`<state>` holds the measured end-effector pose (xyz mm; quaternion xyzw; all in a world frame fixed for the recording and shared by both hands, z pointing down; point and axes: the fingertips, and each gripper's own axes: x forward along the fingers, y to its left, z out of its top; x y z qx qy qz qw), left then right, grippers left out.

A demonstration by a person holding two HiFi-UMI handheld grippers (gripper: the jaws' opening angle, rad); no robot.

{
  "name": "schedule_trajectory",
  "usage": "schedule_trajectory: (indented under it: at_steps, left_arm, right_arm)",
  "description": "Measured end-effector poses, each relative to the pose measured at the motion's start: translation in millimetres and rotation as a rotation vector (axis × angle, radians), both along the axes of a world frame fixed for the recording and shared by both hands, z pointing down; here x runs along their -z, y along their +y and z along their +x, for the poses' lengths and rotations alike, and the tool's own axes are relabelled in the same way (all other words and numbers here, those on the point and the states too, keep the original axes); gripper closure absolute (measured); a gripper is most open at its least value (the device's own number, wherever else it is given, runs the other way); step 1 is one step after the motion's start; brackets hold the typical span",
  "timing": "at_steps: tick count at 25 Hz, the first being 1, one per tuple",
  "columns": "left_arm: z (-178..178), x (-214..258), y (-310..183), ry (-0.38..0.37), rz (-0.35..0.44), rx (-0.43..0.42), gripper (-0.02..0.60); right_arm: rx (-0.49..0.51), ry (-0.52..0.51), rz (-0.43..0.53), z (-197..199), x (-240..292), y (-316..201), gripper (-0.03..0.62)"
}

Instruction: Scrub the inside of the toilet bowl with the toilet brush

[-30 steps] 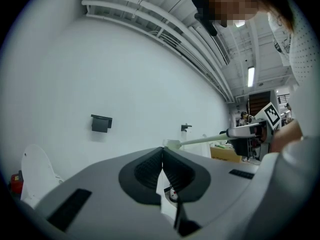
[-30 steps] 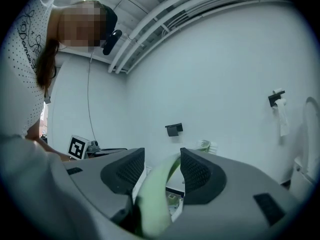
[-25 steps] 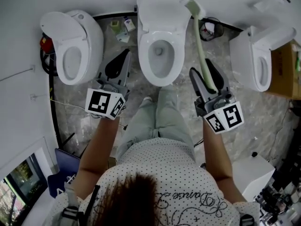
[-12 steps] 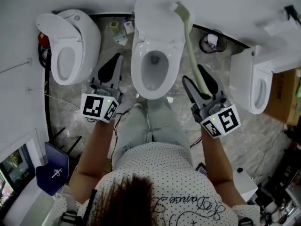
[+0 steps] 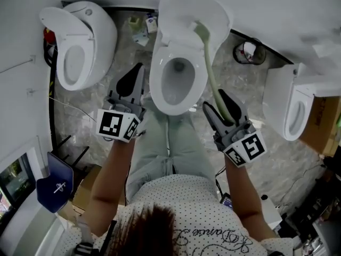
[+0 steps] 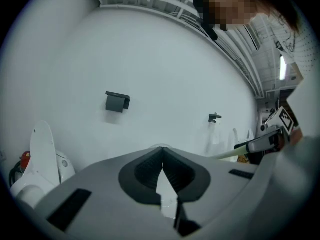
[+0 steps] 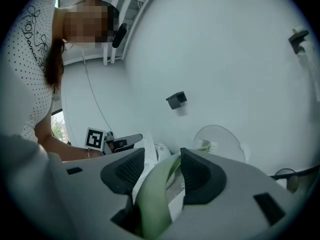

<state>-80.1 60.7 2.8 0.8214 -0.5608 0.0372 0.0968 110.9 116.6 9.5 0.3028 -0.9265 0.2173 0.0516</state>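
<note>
Toilet brush [image 5: 211, 73], handle clamped in the right gripper [image 5: 216, 103], head up over the raised lid [image 5: 184, 7], not yet in the toilet bowl [image 5: 155, 84]; next, lower the head inside; left gripper [image 5: 135, 72] closed, empty.

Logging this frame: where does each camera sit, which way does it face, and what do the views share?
Head view: on the person's head, facing steeply down at the middle toilet; hair, forearms, legs, left gripper and right gripper show.
Left gripper view: on the left gripper, facing the white wall along its shut jaws.
Right gripper view: on the right gripper, facing the raised lid along jaws clamping the toilet brush.
Shared: all three show the toilet brush.
</note>
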Motion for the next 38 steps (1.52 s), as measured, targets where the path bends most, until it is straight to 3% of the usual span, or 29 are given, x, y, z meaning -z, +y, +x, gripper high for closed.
schedule_trajectory:
  at_steps: [17,30,38]
  left_arm:
    - [-24.3,-91.5,-38.7,0.021,-0.118,-0.145,0.577]
    - [-39.5,-169.2,-50.2,0.006,-0.160,-0.135,0.577]
    - [-39.2,-230.8,-53.0,0.003,-0.196,-0.117,0.577]
  right_arm:
    - [-0.123,0.026,-0.246,-52.4,-98.2,20.7,0.378]
    - [-0.081,0.058,-0.388,-62.4,-200.8,56.7,0.378]
    - [-0.072,0.039,-0.411,-62.8,-260.1,53.3,0.378]
